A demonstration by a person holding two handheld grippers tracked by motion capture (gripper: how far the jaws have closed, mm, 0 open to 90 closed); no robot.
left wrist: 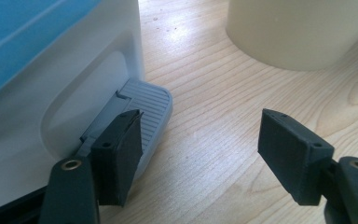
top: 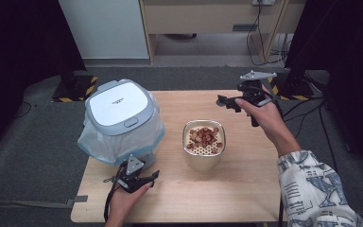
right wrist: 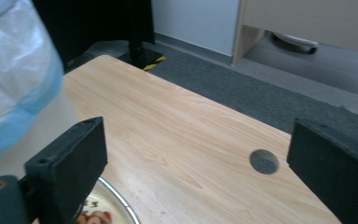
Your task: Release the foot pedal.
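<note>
A small pedal bin with a grey-white lid and a blue-white bag stands on the left of the table. In the left gripper view its grey ribbed pedal sticks out from the white base. My left gripper is open low at the bin's front, one finger over the pedal. A cream bowl of brownish scraps sits mid-table. My right gripper hangs open above the table behind the bowl, holding nothing; the bowl's rim shows below it.
The wooden table has a round cable hole near its far edge. The bin's bag bulges out at the left of the right gripper view. Grey carpet, dark stands and a cabinet lie beyond the table.
</note>
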